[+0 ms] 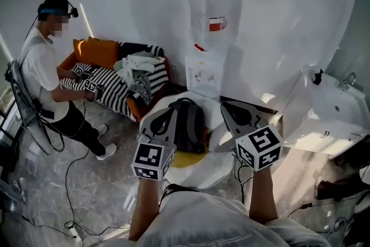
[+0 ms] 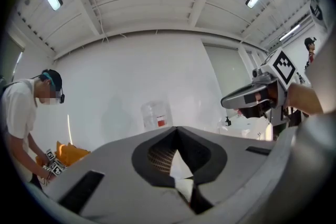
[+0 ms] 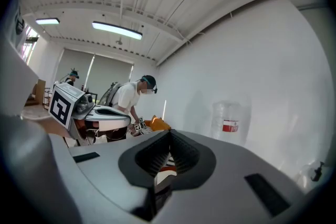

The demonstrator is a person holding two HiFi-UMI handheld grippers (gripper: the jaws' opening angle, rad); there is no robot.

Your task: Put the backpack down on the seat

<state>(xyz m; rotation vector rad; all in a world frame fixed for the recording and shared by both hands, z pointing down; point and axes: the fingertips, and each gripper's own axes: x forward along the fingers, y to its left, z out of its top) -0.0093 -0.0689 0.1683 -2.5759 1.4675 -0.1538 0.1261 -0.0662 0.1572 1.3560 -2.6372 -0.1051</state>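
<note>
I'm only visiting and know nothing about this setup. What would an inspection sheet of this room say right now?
Surface: round white seat with a yellow cushion, standing on a marbled floor.
Job's things: dark backpack rests on the seat.
Clutter: sofa piled with striped cushions and clothes.
Grippers: left tongs and right tongs are both shut with nothing between them, pointing at the wall.
Cables: black cables trail across the floor near a second person.
Surroundings: water dispenser, white sink, plain white walls.
</note>
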